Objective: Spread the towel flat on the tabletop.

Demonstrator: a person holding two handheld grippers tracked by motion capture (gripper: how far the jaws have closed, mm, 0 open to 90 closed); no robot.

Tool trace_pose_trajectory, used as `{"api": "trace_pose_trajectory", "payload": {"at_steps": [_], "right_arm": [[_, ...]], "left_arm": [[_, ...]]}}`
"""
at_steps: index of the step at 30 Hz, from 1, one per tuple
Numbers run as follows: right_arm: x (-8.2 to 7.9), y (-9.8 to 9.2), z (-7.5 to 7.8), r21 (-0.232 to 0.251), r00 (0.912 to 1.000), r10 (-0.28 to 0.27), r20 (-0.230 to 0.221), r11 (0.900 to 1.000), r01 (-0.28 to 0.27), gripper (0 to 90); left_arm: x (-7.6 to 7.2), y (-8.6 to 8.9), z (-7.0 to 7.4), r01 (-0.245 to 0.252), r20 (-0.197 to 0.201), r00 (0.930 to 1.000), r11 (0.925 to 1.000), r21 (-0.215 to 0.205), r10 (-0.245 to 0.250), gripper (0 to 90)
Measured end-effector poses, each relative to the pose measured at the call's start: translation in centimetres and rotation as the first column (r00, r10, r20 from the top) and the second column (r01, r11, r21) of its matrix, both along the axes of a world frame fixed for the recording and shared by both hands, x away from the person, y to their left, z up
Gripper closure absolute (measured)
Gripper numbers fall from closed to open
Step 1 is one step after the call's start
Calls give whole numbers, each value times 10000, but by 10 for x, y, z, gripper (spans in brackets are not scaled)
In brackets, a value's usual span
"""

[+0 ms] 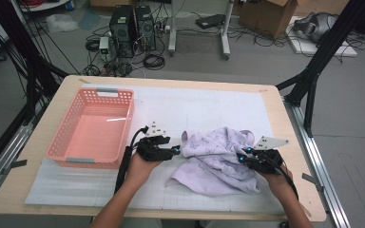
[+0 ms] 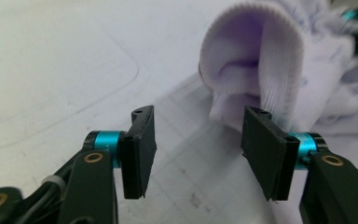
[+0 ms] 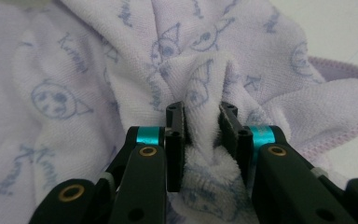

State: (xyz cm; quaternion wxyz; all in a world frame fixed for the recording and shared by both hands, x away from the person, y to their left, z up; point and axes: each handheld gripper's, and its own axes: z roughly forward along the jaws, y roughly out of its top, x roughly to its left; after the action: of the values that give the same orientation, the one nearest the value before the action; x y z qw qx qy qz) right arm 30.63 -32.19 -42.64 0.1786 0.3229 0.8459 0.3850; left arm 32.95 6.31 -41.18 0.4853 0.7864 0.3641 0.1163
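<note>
The right gripper (image 3: pixel 200 135) has its 2 fingers (image 3: pixel 175 140) clamped on a bunched fold of the lilac towel (image 1: pixel 218 159), at the towel's right edge on the worktop (image 1: pixel 271 209). The left gripper (image 2: pixel 196 144) is released: nothing sits between its 2 fingers (image 2: pixel 140 149), and the towel's rolled left corner (image 2: pixel 251 56) lies just ahead of them, brushing past the one on that view's right. The towel's long axis runs from 1 gripper to the other, so the left one is nearer that loose corner. Farther left stands a pink basket (image 1: pixel 64 142).
</note>
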Motion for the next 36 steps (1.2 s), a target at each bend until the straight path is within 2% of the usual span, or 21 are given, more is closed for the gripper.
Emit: {"api": "trace_pose_trajectory", "payload": {"at_steps": [3,6,10,13,14,17,19,21,23,25,28,30,32,34,36], "right_arm": [[-2,-1,-2,191,9999,-115,-54,9998,116,736],[-6,1,-5,261,9999,-30,-98,9997,32,738],[-8,0,-6,549,9999,-48,-127,9985,55,731],[-6,0,-6,614,9998,-46,-208,9981,58,694],[-6,0,-5,684,9996,-39,-274,9976,58,668],[-3,-1,-3,1047,9975,-1,-703,9945,74,561],[-3,-3,2,1305,9964,41,-842,9914,70,526],[-2,-7,11,1711,9970,-45,-774,9851,178,514],[2,-13,24,2189,9982,-321,-508,9748,425,517],[9,-16,38,2292,9954,-940,-197,9686,960,549],[28,-14,52,2235,9880,-1541,-55,9629,1514,582],[45,-9,54,2004,9856,-1672,-265,9650,1691,578],[62,-1,48,1373,9834,-1680,-686,9747,1761,548],[76,7,37,961,9794,-1687,-1109,9790,1795,503],[86,15,25,585,9747,-1643,-1517,9829,1748,494]], "left_arm": [[2,0,10,116,45,9999,9986,-511,-114,417],[5,-5,19,206,240,9995,9972,-726,-189,397],[14,-20,20,344,287,9991,9956,-874,-320,377],[23,-37,13,537,-104,9985,9962,-680,-545,372],[26,-42,8,624,-267,9976,9963,-586,-641,403],[32,-55,-6,621,-836,9945,9980,-89,-626,598],[32,-60,-12,624,-835,9947,9979,164,-609,704],[30,-62,-13,674,-687,9955,9973,277,-653,738],[29,-61,-12,734,-598,9957,9968,321,-714,750],[29,-59,-11,805,-583,9952,9961,366,-782,753],[28,-59,-11,897,-592,9944,9950,432,-871,754],[27,-59,-10,924,-551,9944,9946,477,-897,754],[27,-59,-10,988,-555,9938,9938,511,-960,754],[27,-58,-11,1011,-595,9934,9939,451,-983,754],[28,-56,-11,1061,-597,9929,9932,472,-1032,754]]}}
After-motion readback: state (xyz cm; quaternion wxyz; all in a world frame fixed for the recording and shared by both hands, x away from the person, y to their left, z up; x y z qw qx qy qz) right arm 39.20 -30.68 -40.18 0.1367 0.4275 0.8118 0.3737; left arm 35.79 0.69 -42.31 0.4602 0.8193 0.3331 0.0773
